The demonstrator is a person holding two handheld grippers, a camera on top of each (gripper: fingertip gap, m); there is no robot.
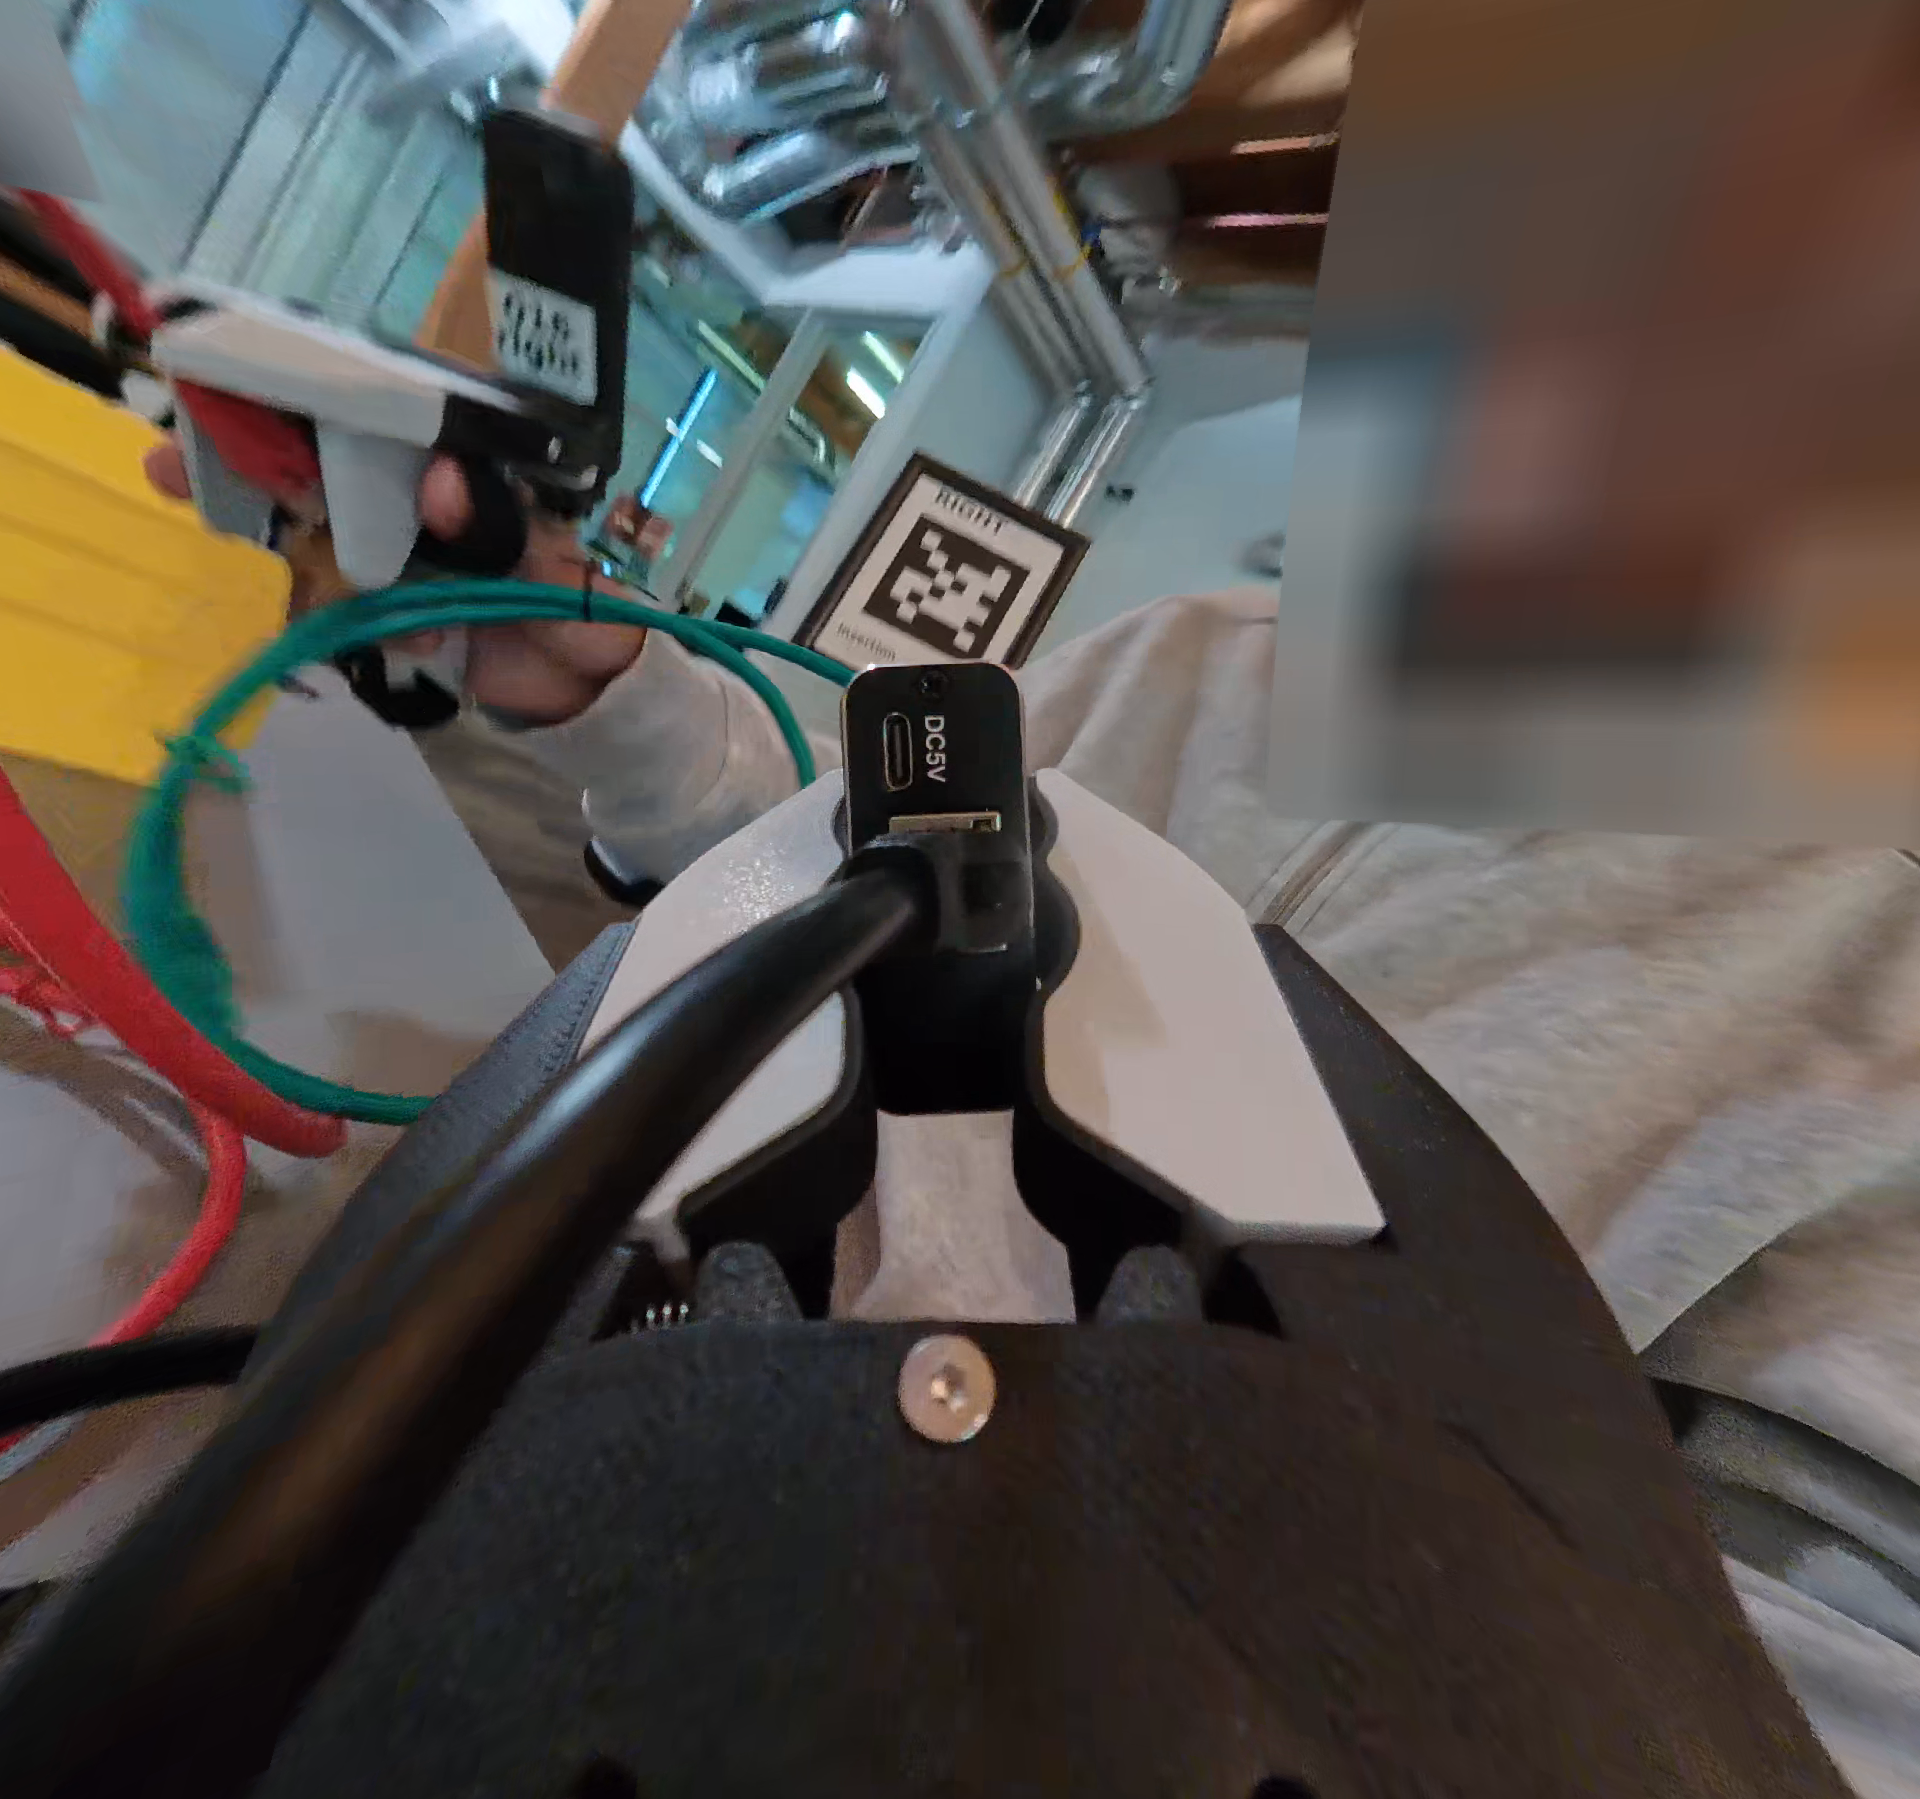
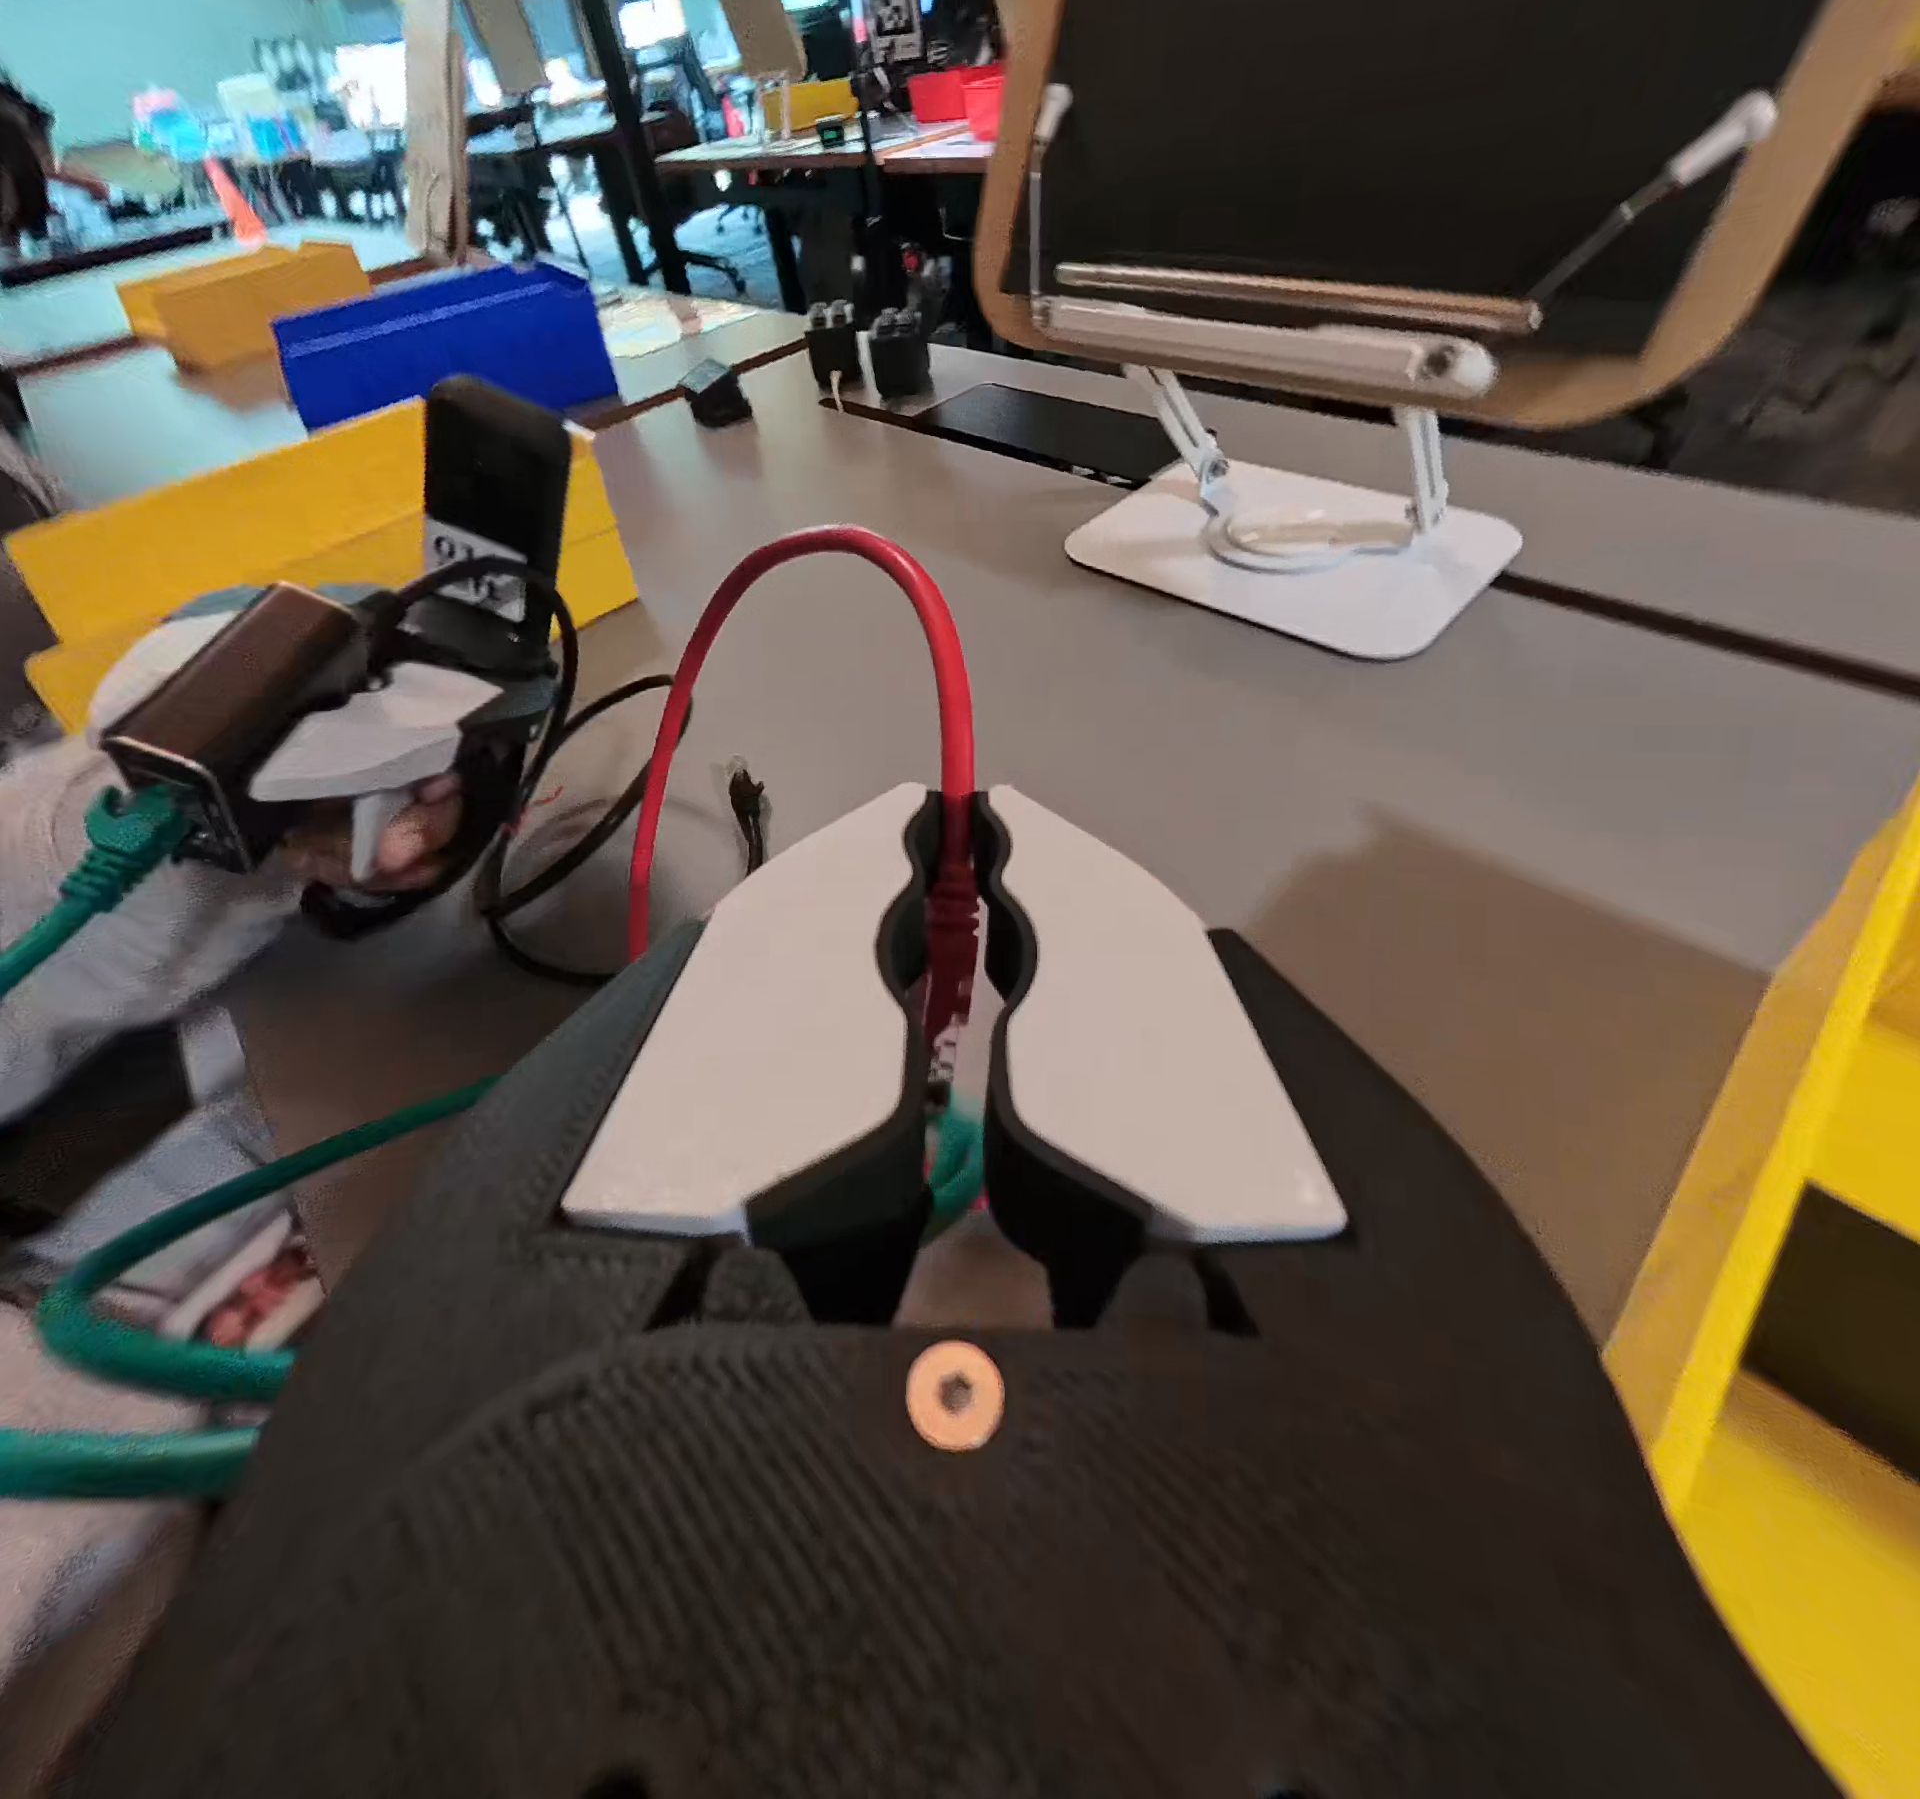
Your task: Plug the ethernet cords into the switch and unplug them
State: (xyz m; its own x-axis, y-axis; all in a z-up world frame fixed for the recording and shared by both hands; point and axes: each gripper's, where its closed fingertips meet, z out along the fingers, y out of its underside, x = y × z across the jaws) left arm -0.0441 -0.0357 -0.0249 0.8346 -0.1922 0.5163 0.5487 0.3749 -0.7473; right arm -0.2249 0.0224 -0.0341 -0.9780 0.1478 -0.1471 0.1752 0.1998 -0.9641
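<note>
The left gripper [image 1: 940, 876] clamps the small black switch [image 1: 932, 762] at frame centre, a green cord [image 2: 104, 856] plugged into it. The right gripper [image 2: 956, 845] pinches the red cord [image 2: 951, 700], looping above the table [image 2: 1351, 762].

Bright even indoor light, soft shadows, fisheye-bent edges, motion-blurred backgrounds, sharp foregrounds

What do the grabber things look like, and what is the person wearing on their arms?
Both the left gripper and the right gripper have a rough black body, one silver screw in the middle, and two fingers with flat white tops and wavy black inner edges. A black block with a checkered marker stands on top of the left one. The person's sleeves are light grey.
</note>
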